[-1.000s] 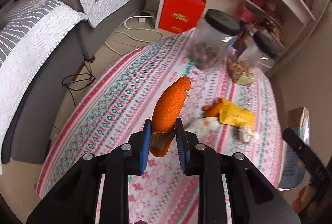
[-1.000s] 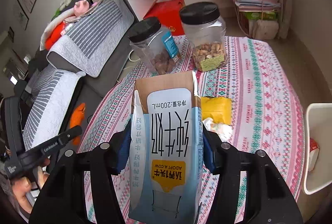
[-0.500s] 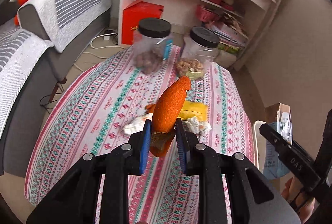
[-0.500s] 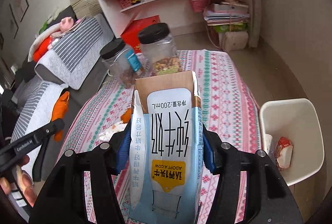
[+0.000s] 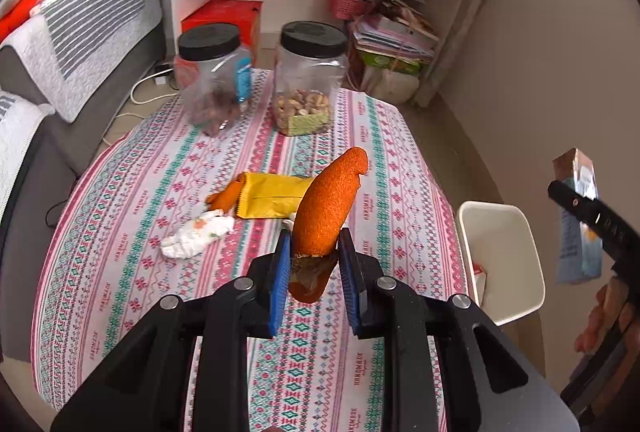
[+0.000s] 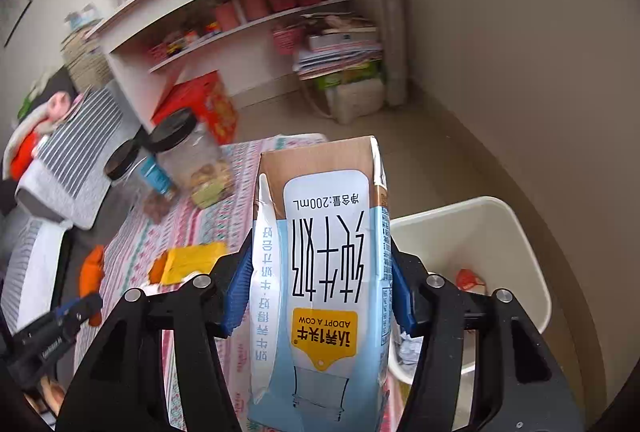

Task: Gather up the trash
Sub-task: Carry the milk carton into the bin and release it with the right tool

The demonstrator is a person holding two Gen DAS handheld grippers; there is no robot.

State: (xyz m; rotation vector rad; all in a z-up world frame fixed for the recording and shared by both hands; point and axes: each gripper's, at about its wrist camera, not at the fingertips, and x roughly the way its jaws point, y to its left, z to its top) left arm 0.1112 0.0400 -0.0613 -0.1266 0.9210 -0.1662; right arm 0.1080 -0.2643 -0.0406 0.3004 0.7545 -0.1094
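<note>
Left claw [image 5: 314, 264]: clamped on orange peel [image 5: 328, 208], held above bench [image 5: 132, 216]. Right claw [image 6: 320, 288]: clamped on milk carton [image 6: 324, 272], beside white bin [image 6: 492, 232]. On bench: yellow wrapper [image 5: 272, 194], crumpled tissue [image 5: 196, 240], two jars [image 5: 308, 80].

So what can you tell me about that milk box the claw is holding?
The milk carton is a small cardboard box, pale blue and white with a yellow label, black Chinese writing and "200mL" printed on it. Its print reads upside down in the right wrist view. One end is brown card. The right gripper squeezes it between blue pads. It hangs in the air beside the table, near the white bin.
</note>
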